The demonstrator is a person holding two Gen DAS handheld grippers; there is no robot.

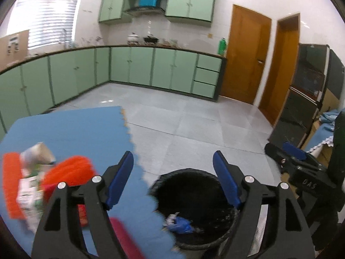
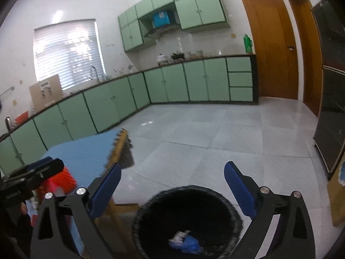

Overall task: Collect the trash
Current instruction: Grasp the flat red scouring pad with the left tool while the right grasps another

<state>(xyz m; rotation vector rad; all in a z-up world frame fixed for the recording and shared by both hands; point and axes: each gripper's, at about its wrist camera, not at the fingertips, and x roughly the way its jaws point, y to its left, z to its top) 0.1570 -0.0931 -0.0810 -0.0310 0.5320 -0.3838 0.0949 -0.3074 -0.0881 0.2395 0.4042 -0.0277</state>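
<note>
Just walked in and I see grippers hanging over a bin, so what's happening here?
A person is collecting trash with two handheld grippers. The left gripper and right gripper are both open and empty above the black-lined trash bin, which already holds crumpled blue and white scraps. More litter, including an orange piece and cartons, lies on the blue mat.

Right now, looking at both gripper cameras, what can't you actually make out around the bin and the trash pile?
- Trash pile on the blue mat: motion-blurred in the left wrist view, items unreadable; the left gripper covers its lower part.
- Bin: bottom cut off by the frame edge in both views; only white and blue scraps show, identity unclear.
- Right wrist view: the pile is mostly hidden behind the left gripper body.
- Countertop items: too small.
</note>
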